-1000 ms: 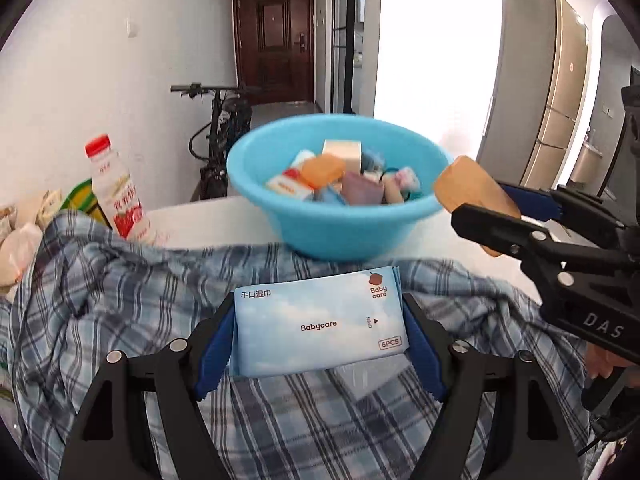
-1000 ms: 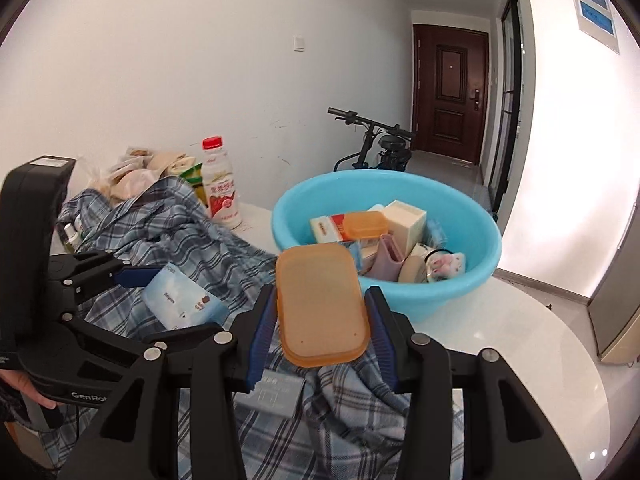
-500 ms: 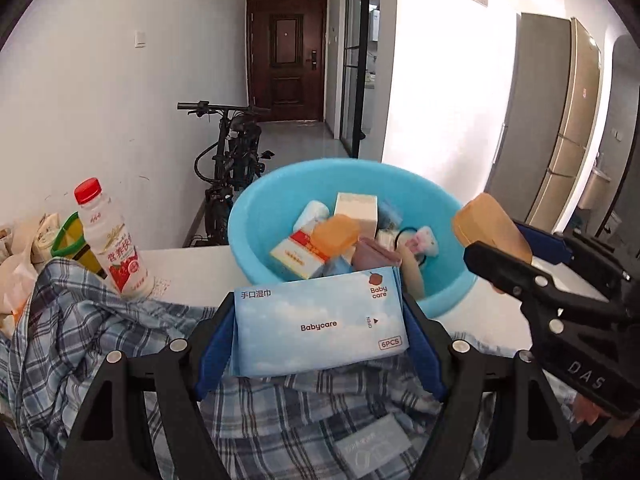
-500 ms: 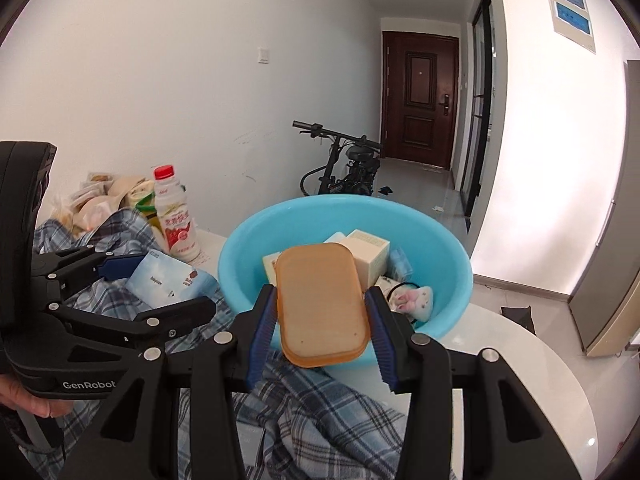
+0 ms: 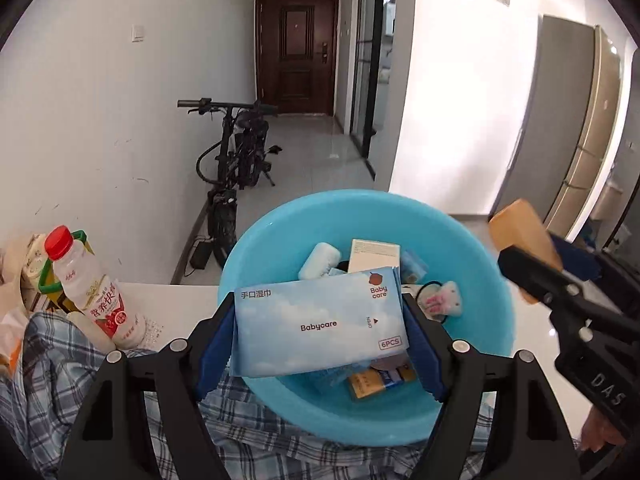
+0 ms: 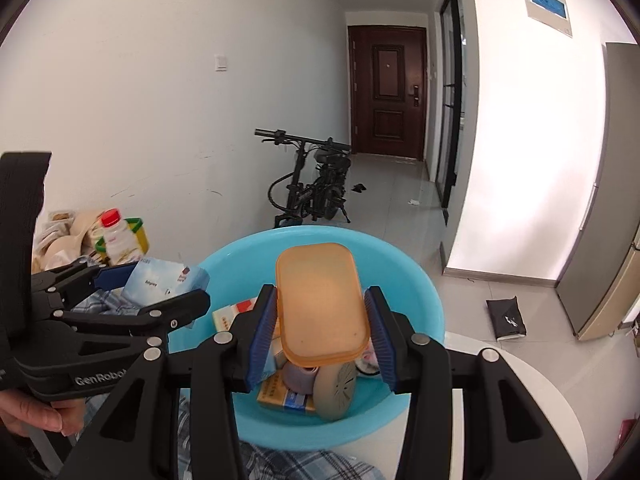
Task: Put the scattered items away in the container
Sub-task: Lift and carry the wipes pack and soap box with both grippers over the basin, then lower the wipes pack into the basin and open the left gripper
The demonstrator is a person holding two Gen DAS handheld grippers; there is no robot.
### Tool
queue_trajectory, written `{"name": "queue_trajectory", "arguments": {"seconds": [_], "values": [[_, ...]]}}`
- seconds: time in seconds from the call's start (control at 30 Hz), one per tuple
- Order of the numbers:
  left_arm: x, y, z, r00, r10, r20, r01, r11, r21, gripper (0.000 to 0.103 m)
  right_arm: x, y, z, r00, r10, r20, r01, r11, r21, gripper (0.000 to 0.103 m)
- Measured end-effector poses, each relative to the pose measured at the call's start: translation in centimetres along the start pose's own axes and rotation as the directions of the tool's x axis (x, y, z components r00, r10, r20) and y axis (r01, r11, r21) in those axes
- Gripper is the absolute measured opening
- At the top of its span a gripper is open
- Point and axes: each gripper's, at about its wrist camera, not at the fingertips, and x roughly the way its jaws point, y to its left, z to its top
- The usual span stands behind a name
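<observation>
Over the basin (image 5: 280, 232) now: both grippers have moved in from above the plaid cloth (image 5: 36, 364). Left gripper (image 5: 320, 328) clamps the wipes pack (image 5: 320, 322), right gripper (image 6: 322, 320) clamps the orange lid (image 6: 320, 304). Both look ready to drop.

Two hand-held grippers reach forward side by side, both angled downward. The left gripper (image 5: 320, 326) has its blue-padded fingers (image 5: 218, 342) pressed against the short ends of a flat pale blue packet (image 5: 320, 322), holding it level. The right gripper (image 6: 322, 320) clamps an orange lidded box (image 6: 322, 308) between its blue pads (image 6: 262, 330). A bare left hand (image 6: 34, 414) grips the left gripper's handle; what seems to be the right hand's fingers (image 5: 600, 432) shows at the frame edge.
</observation>
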Motion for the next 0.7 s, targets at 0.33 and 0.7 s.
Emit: {"name": "queue_trajectory", "arguments": {"seconds": [0.33, 0.7], "values": [[5.9, 1.3, 3.2, 0.988, -0.04, -0.148, 0.024, 0.993, -0.113, 0.079, 4.2, -3.0, 3.0, 0.997, 0.012, -0.082, -0.002, 0.993, 0.117, 0.043], [11.1, 2.2, 4.5, 0.978, 0.011, -0.207, -0.032, 0.994, -0.1, 0.079, 9.7, -4.3, 4.0, 0.96, 0.019, -0.279, 0.018, 0.992, 0.129, 0.043]]}}
